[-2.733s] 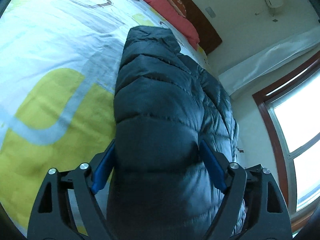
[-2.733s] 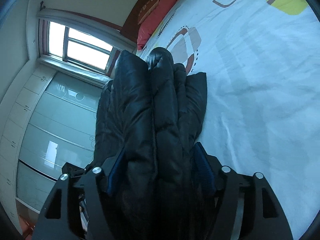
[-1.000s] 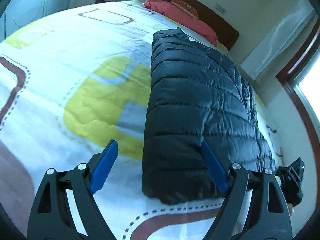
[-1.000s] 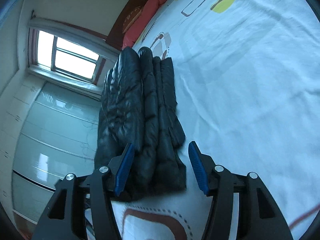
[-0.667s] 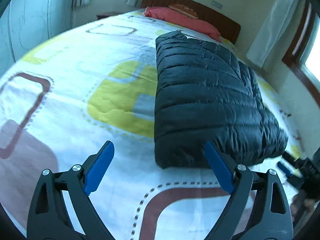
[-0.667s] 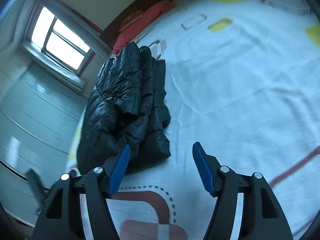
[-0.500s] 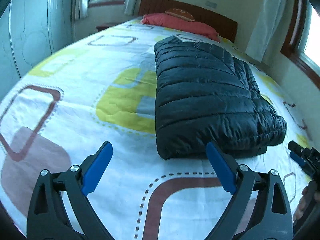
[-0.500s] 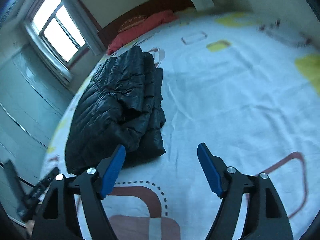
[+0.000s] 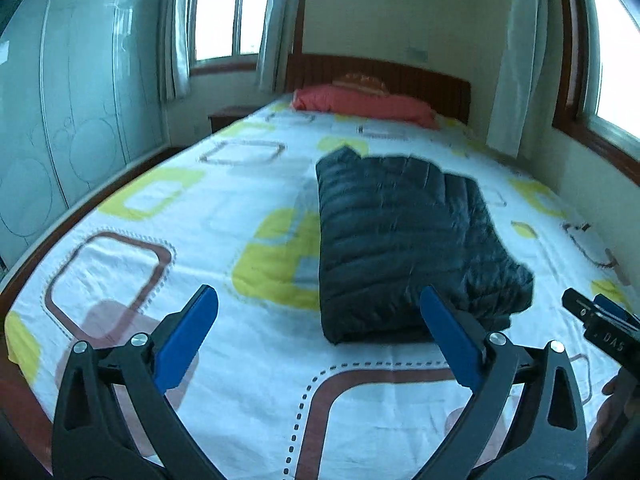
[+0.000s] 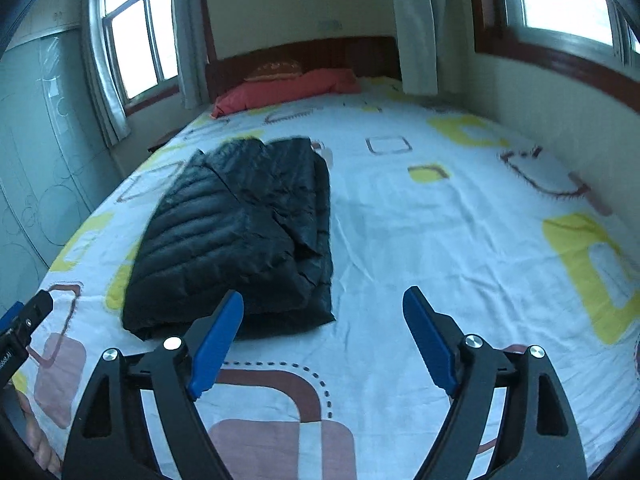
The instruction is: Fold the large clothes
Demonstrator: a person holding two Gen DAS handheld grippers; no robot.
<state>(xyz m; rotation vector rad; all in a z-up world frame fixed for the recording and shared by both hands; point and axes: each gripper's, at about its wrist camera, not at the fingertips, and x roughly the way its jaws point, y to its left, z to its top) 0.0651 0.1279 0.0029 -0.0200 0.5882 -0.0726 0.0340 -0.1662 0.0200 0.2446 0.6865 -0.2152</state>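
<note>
Left hand-held gripper (image 9: 318,330) and right hand-held gripper (image 10: 323,328) raised above the bed's (image 9: 248,380) foot edge, both wide open, gripping nothing. Folded black down jacket (image 9: 404,240) flat mid-bed, nearer foot edge.

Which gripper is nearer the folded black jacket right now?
Left, by a little. The left gripper hangs open with its right finger overlapping the folded black jacket's near edge. The right gripper is open too, off the jacket's near right corner.
</note>
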